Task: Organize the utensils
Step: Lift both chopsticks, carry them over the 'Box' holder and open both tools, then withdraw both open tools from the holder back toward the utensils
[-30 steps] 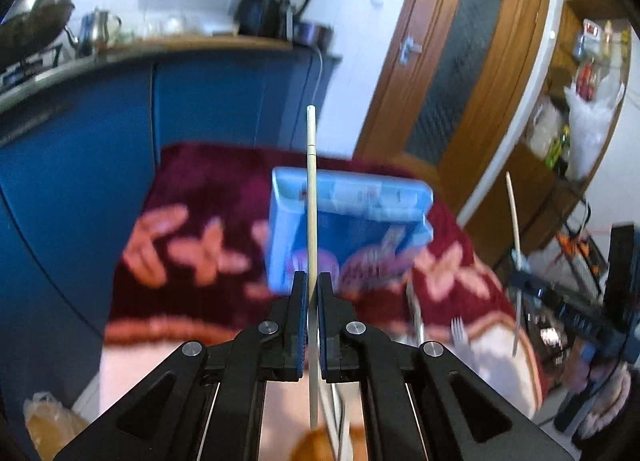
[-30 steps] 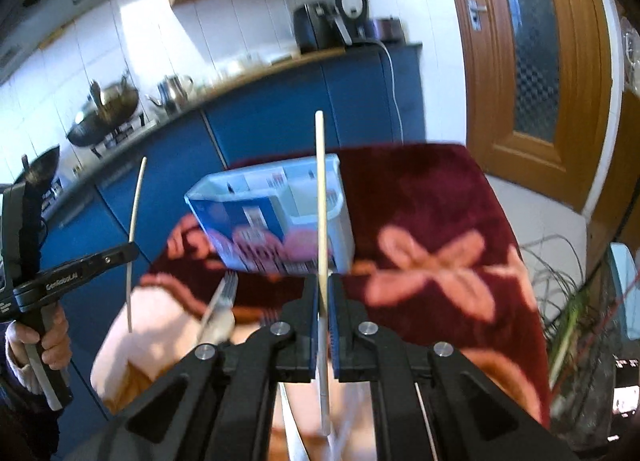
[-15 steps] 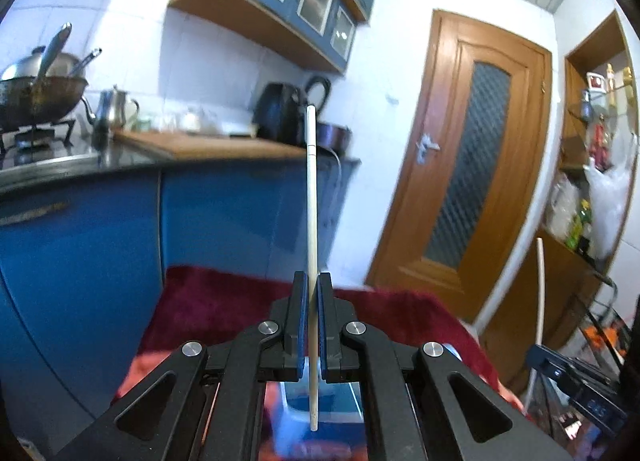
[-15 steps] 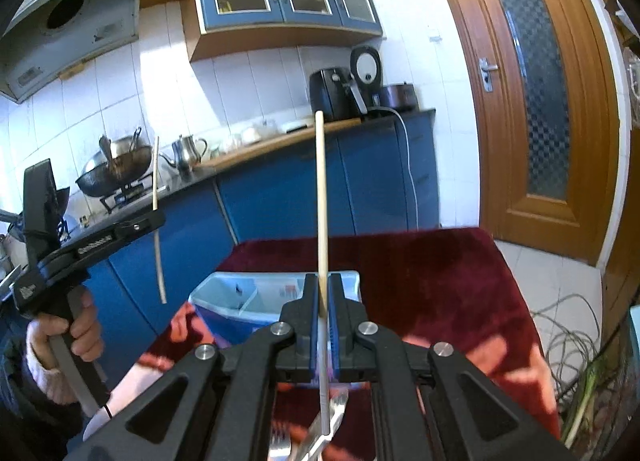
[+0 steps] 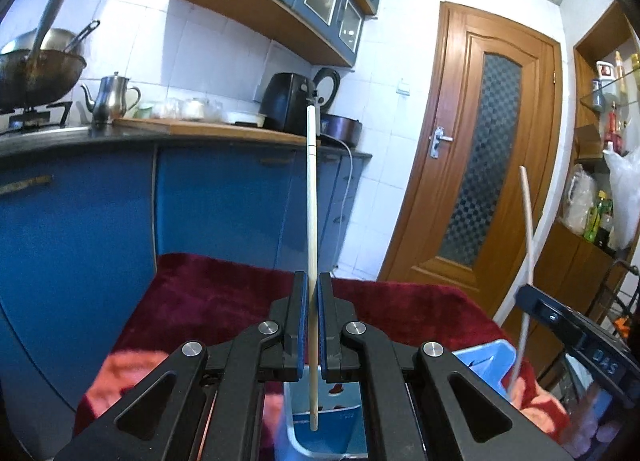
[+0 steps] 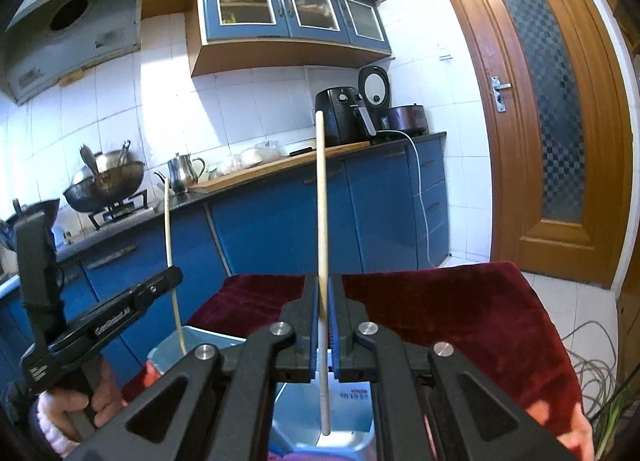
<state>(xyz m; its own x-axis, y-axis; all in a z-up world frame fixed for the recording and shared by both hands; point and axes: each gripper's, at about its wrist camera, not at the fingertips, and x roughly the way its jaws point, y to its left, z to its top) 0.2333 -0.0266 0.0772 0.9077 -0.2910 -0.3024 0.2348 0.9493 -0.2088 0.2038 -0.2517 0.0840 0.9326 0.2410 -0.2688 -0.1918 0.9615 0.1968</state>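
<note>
On the far left, a wok [image 5: 38, 71] sat on the stove, and a shiny kettle [image 5: 110, 99] stood next to it on the counter [image 5: 208, 129]. A black air fryer [image 5: 286, 103] stood farther along the same counter.

In the left wrist view, the left gripper [image 5: 312, 325] was clenched tight on a pale chopstick [image 5: 311, 201]. The chopstick stood almost straight up. Its bottom tip hung over the blue bin [image 5: 486, 365]. I could not tell if it touched the inside. The bin sat on a dark red cloth [image 5: 208, 293] with pink shapes on it.

In the right wrist view, a hand [image 6: 76, 405] with a fuzzy pink cuff held the left gripper's handle at the left edge. In the middle, the right gripper [image 6: 323, 325] was shut tight on a second chopstick [image 6: 321, 201]. That one stood straight up too, and its low end hung over the open bin. Both chopsticks were near each other, but they did not touch. On the far right was a brown door [image 6: 556, 109] with patterned glass.
</note>
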